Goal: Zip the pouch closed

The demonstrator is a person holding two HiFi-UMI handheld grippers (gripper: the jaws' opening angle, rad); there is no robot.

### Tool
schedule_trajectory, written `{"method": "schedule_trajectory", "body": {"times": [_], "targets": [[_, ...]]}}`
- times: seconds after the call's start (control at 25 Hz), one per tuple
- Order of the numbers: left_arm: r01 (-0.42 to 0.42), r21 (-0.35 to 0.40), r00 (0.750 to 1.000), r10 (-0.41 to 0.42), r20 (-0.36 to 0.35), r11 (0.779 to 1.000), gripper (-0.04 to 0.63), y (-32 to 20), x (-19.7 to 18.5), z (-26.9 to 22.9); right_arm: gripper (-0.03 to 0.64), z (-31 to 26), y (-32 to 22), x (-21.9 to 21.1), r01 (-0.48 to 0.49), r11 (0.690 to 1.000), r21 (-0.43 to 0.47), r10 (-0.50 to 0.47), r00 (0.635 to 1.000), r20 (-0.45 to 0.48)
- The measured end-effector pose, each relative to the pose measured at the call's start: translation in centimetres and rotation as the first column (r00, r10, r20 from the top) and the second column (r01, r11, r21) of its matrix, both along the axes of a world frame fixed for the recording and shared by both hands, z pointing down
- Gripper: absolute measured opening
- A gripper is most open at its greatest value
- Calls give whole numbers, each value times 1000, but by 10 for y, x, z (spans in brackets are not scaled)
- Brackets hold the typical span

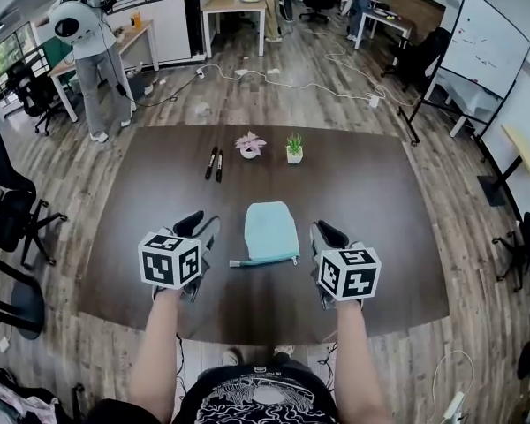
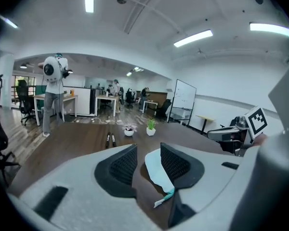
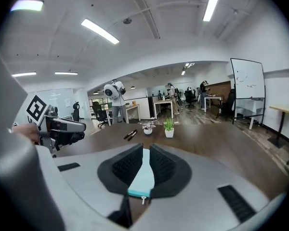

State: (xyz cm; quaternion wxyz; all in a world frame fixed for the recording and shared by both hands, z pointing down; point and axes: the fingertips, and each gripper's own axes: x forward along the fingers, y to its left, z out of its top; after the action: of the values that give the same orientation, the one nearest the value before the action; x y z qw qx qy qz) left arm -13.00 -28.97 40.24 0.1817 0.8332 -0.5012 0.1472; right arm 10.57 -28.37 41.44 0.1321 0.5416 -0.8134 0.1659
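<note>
A light teal pouch (image 1: 271, 230) lies flat on the dark brown table (image 1: 380, 219), its zipper edge toward me with a small pull (image 1: 295, 259) at the near right corner. My left gripper (image 1: 203, 226) hovers just left of it, jaws apart and empty; in the left gripper view the pouch (image 2: 156, 170) shows through the gap of the gripper (image 2: 143, 150). My right gripper (image 1: 327, 230) hovers just right of the pouch. Its jaws leave only a narrow gap (image 3: 143, 153), through which the pouch (image 3: 142, 177) shows on the table beyond. Neither gripper touches the pouch.
Two black markers (image 1: 215, 162), a small pot of pink flowers (image 1: 249, 145) and a small green plant (image 1: 294, 149) stand at the table's far side. A person (image 1: 88, 34) stands at far left, office chairs (image 1: 9, 210) sit left, and a whiteboard (image 1: 481, 47) stands right.
</note>
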Motion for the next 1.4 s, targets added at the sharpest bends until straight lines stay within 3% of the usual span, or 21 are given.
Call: {"method": "schedule_trajectory", "body": {"times": [0.44, 0.8, 1.4], "targets": [[20, 158, 996, -34, 87, 987, 89, -2, -4, -46, -2, -54, 4, 0, -18, 991, 132, 20, 1000, -13], [24, 174, 993, -44, 113, 984, 31, -4, -5, -48, -3, -70, 4, 0, -21, 979, 202, 26, 999, -24], [41, 158, 993, -57, 102, 987, 25, -5, -15, -45, -3, -74, 0, -12, -5, 978, 211, 5, 1000, 1]]}}
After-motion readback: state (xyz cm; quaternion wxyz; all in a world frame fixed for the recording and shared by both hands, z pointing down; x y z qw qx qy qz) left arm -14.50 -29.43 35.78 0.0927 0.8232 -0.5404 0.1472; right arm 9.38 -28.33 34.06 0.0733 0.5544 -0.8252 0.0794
